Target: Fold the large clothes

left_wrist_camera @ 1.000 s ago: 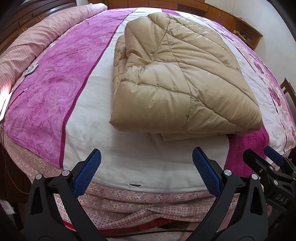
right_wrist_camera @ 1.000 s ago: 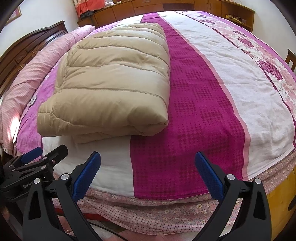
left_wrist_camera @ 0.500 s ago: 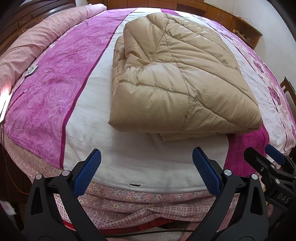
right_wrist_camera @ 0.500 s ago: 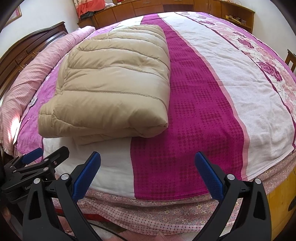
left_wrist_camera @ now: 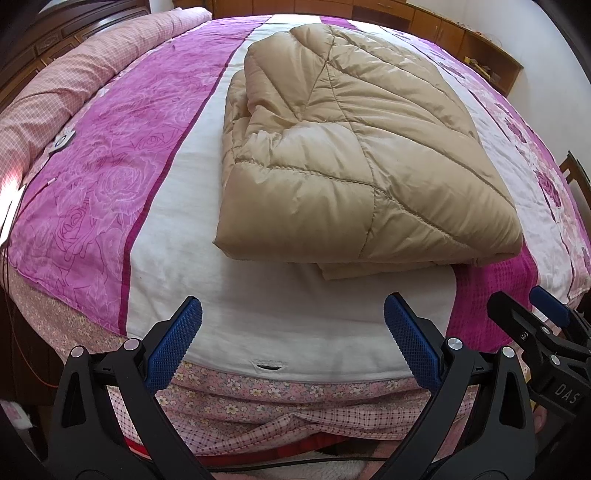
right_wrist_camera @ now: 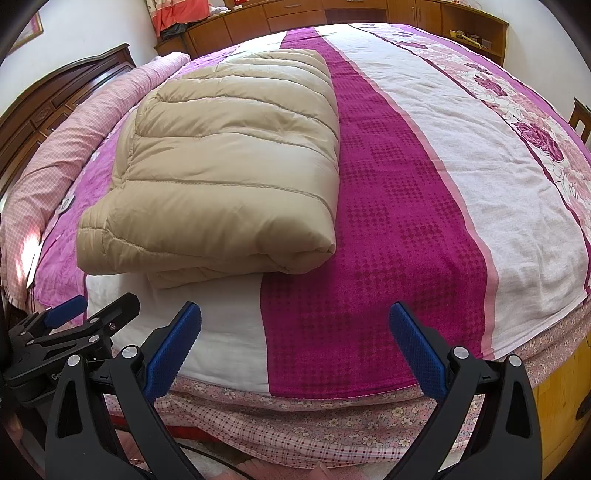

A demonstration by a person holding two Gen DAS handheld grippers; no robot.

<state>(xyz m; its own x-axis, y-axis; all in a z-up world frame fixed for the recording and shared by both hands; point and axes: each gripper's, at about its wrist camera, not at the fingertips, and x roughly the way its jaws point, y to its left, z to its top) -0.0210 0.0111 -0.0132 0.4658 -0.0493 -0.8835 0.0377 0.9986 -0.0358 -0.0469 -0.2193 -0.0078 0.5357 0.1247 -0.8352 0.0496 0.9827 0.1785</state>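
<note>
A tan quilted down coat [left_wrist_camera: 362,155] lies folded into a thick rectangle on the bed; it also shows in the right wrist view [right_wrist_camera: 229,173]. A lower layer sticks out under its near edge. My left gripper [left_wrist_camera: 293,332] is open and empty, hovering over the bed's near edge, short of the coat. My right gripper [right_wrist_camera: 295,336] is open and empty, to the right of the coat over the magenta stripe. Each gripper shows in the other's view, the right [left_wrist_camera: 535,332] and the left [right_wrist_camera: 88,325].
The bed has a pink, white and magenta striped cover [right_wrist_camera: 406,206]. A pink checked bolster [left_wrist_camera: 74,74] lies along the left by the dark headboard [right_wrist_camera: 55,103]. Wooden cabinets [right_wrist_camera: 332,14] line the far wall. A chair [left_wrist_camera: 576,177] stands at the right.
Both grippers have drawn back slightly from the bed, so the coat appears a little farther off. The coat has not moved and both grippers stay open.
</note>
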